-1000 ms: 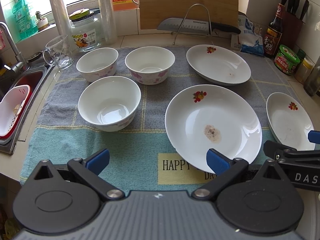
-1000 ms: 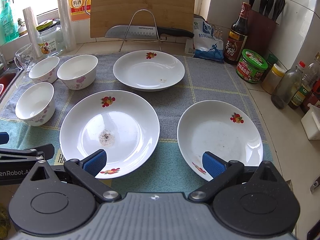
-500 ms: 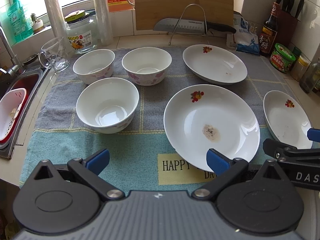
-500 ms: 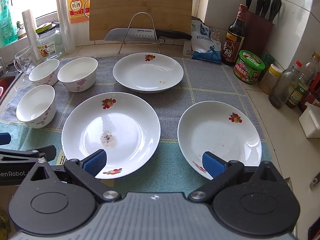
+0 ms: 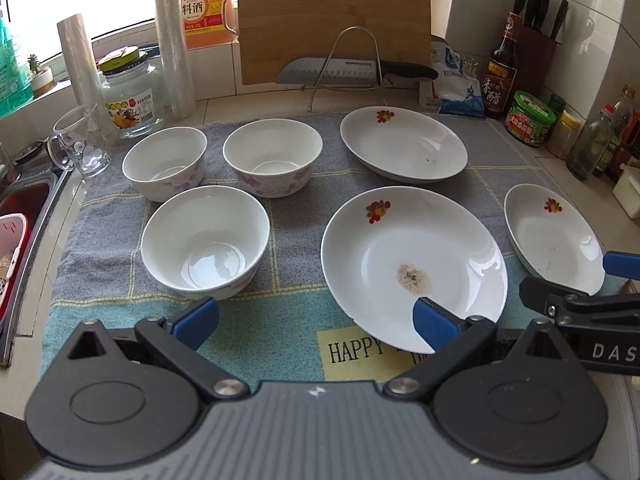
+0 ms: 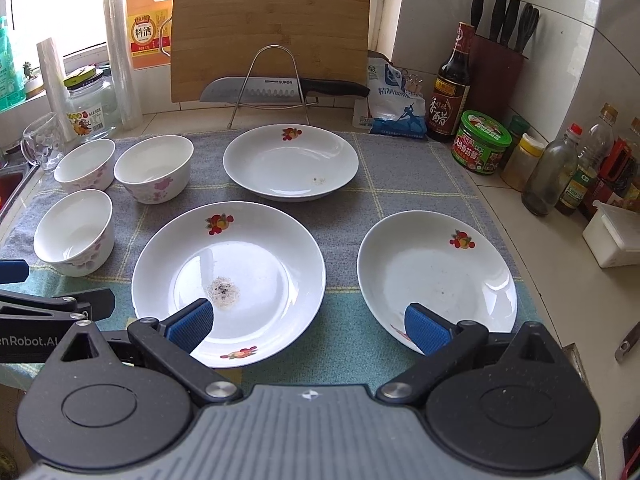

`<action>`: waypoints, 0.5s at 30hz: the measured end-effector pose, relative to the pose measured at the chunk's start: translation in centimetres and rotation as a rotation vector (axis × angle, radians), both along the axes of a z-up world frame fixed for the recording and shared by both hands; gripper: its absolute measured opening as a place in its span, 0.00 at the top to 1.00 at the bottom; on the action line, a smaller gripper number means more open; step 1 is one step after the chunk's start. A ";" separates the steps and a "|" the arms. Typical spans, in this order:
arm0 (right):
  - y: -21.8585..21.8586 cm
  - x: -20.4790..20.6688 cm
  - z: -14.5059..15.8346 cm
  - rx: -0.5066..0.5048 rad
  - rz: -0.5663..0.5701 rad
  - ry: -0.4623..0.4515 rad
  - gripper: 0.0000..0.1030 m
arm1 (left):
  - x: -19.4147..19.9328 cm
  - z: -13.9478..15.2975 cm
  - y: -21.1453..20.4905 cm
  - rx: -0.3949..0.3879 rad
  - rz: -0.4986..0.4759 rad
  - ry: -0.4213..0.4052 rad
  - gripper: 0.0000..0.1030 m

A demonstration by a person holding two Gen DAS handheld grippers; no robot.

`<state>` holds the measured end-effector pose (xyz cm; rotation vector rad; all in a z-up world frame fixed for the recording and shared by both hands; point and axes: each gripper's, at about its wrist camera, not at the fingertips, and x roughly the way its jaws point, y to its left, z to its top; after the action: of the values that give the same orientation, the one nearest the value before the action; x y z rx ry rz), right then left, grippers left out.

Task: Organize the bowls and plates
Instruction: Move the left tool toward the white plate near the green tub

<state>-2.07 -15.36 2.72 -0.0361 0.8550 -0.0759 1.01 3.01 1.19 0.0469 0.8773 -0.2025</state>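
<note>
Right wrist view: the right gripper (image 6: 310, 326) hangs with its fingers spread wide, empty, above the near edge of the towel (image 6: 352, 344). The left gripper (image 5: 316, 316) is likewise apart. Three plates (image 6: 256, 248) and three bowls (image 5: 192, 236) sit separately; glazed rims could slip, and the stained plate might smear others if stacked.

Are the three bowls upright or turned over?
Upright. All three bowls sit rim-up on the towel, their insides showing.
</note>
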 end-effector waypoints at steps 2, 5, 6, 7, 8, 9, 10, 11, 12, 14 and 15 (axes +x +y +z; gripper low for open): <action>-0.4 -0.7 0.2 0.012 -0.006 -0.023 0.00 | 0.1 0.0 0.3 -0.026 -0.031 -0.022 0.01; -1.6 -1.5 0.4 0.001 -0.036 -0.048 0.00 | 0.4 0.0 0.8 -0.087 -0.067 -0.038 0.01; -2.1 -1.8 0.3 -0.008 -0.048 -0.054 0.00 | 0.3 0.0 0.9 -0.106 -0.081 -0.043 0.01; -2.6 -2.0 0.3 -0.020 -0.059 -0.057 0.00 | 0.3 0.1 1.0 -0.118 -0.092 -0.045 0.01; -3.1 -2.2 0.1 -0.036 -0.069 -0.055 0.00 | 0.2 0.1 1.0 -0.138 -0.114 -0.047 0.01; -3.6 -2.5 -0.1 -0.052 -0.077 -0.055 0.00 | 0.2 0.2 1.1 -0.155 -0.129 -0.050 0.01; -4.1 -2.7 -0.3 -0.065 -0.081 -0.054 0.00 | 0.1 0.2 1.0 -0.163 -0.137 -0.059 0.01; -4.5 -2.9 -0.5 -0.072 -0.084 -0.051 0.00 | 0.1 0.2 0.8 -0.160 -0.142 -0.067 0.01; -5.0 -3.2 -0.7 -0.073 -0.086 -0.052 0.00 | 0.2 0.2 0.6 -0.154 -0.151 -0.070 0.01; -6.0 -3.6 -1.2 -0.066 -0.090 -0.048 0.00 | 0.3 0.2 0.1 -0.152 -0.167 -0.064 0.01; -6.4 -3.7 -1.4 -0.062 -0.091 -0.047 0.00 | 0.4 0.1 -0.2 -0.153 -0.172 -0.055 0.01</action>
<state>-5.77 -21.71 1.29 -0.0532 0.8073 -0.1878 1.37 2.77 1.30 -0.0149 0.8006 -0.4273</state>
